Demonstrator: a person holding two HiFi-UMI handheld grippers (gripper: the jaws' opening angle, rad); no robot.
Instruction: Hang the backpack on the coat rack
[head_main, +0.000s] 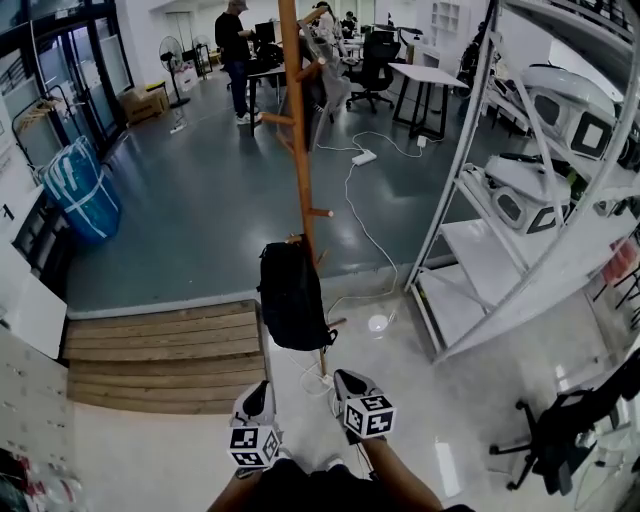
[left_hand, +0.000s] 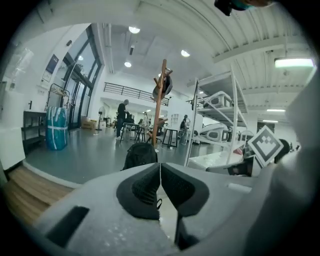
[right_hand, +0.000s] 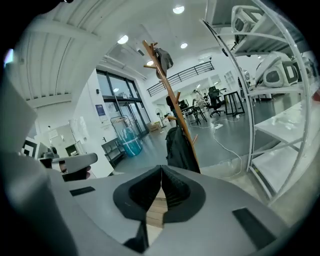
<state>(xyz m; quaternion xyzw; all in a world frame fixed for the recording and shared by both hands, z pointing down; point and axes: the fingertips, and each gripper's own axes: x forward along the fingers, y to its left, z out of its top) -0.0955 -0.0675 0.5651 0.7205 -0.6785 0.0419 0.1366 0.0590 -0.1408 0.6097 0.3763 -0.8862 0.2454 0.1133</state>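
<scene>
coat rack (head_main: 297, 140) top beyond the head view's upper edge

the backpack (head_main: 292, 295) hangs low on the coat rack (head_main: 298, 150), against its pole. the wooden steps (head_main: 165, 355) lie to its left and the shelving unit (head_main: 478, 255) stands to its right. a bag (head_main: 80, 190) sits far left by the wall. behind the rack a person (head_main: 237, 55) stands among desks (head_main: 425, 72). a cable (head_main: 362, 225) runs along the floor between rack and shelving.

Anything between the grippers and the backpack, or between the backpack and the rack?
Nothing visible. The left gripper and right gripper are shut and empty, with only open floor and a low white cable ahead of them. The backpack already hangs against the coat rack pole.
</scene>
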